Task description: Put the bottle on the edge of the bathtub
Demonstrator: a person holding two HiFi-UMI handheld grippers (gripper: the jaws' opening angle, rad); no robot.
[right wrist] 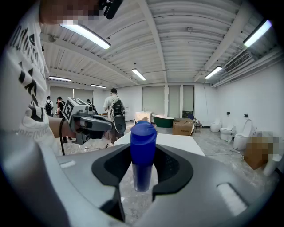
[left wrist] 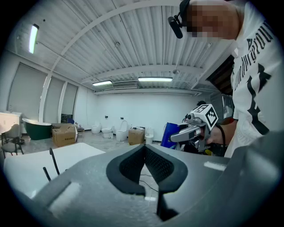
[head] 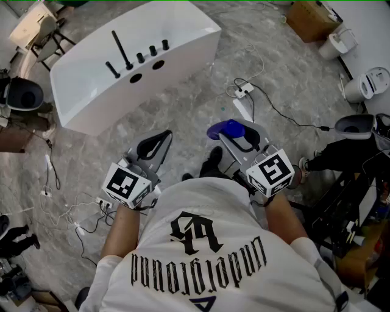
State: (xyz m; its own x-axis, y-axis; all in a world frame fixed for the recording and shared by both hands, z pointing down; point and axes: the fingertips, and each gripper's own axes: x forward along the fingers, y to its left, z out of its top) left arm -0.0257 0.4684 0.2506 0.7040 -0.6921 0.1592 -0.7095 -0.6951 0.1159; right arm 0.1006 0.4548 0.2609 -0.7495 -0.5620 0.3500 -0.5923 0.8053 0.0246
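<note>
The blue bottle point(head: 225, 128) point(right wrist: 143, 137) stands upright between the jaws of my right gripper point(head: 231, 133) point(right wrist: 142, 165), which is shut on its body. I hold it above the floor, short of the white bathtub point(head: 183, 30) point(right wrist: 177, 142), which lies ahead and to the left. My left gripper point(head: 166, 134) point(left wrist: 144, 148) hovers beside it, shut, with its tips touching and nothing held. Each gripper view shows the other gripper off to the side.
Black tap fittings point(head: 125, 52) stand on the tub's wide rim. A power strip with cables point(head: 242, 91) lies on the marble floor ahead of the right gripper. A cardboard box point(head: 311, 18) and toilets point(head: 365, 82) stand at the right, a chair point(head: 36, 30) at the far left.
</note>
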